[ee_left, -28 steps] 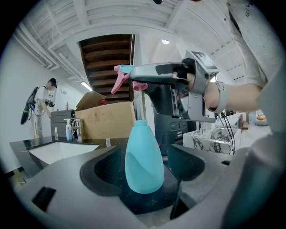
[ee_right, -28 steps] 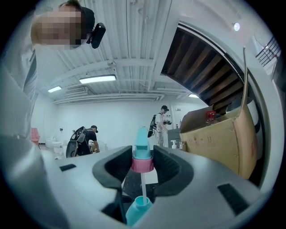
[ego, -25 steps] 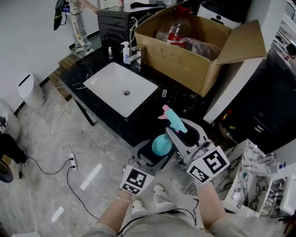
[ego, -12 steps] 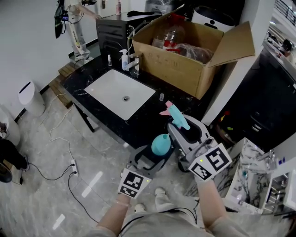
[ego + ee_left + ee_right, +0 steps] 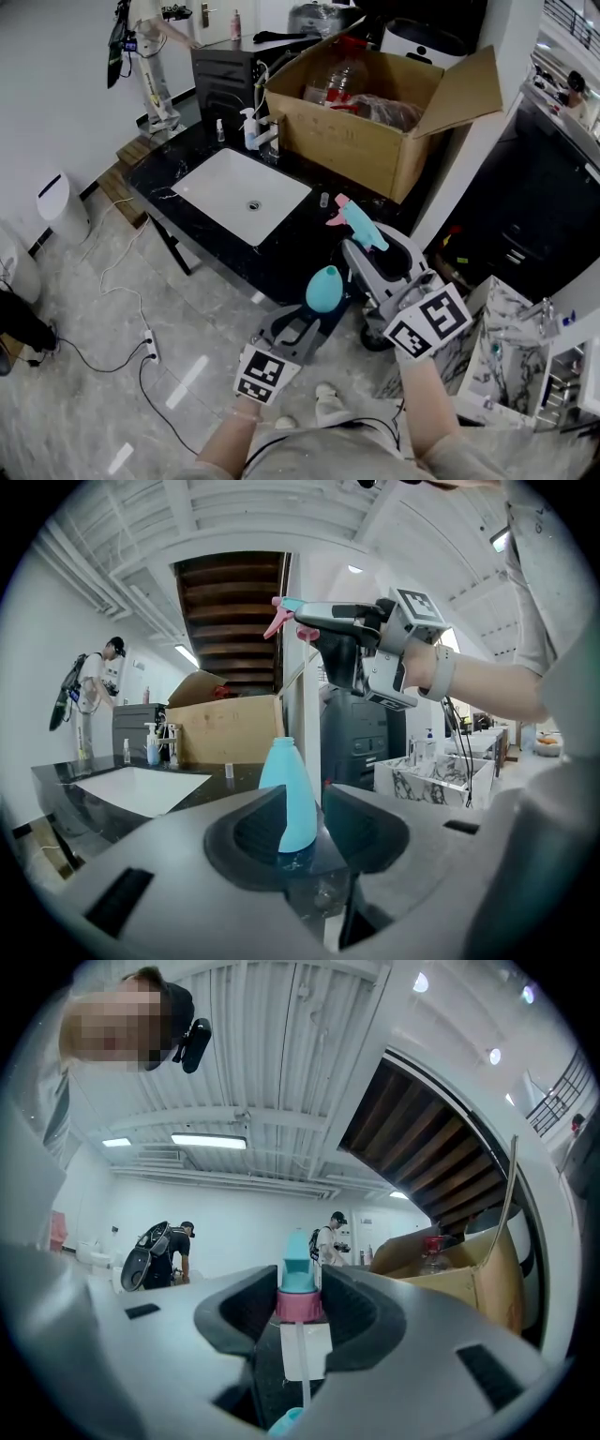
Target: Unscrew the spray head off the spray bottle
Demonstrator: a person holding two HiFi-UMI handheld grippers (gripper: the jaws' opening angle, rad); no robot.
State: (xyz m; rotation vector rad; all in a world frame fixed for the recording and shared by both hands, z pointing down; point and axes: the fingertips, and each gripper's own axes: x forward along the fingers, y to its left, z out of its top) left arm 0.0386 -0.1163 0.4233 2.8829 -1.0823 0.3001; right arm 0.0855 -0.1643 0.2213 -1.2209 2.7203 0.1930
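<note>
The left claw (image 5: 317, 311), its jaws just closed further, grips the upright teal plastic bottle (image 5: 324, 289). The right claw (image 5: 300, 1299) clenches the teal-and-pink spray head (image 5: 298, 1283) above it, dip tube (image 5: 302, 1372) hanging down towards the bottle's neck.

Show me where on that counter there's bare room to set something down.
Free: the black counter strip between the sink and the cardboard box, bare except one small vial. Crowded: the back corner round the faucet, where small bottles stand; the box fills the rest.
</note>
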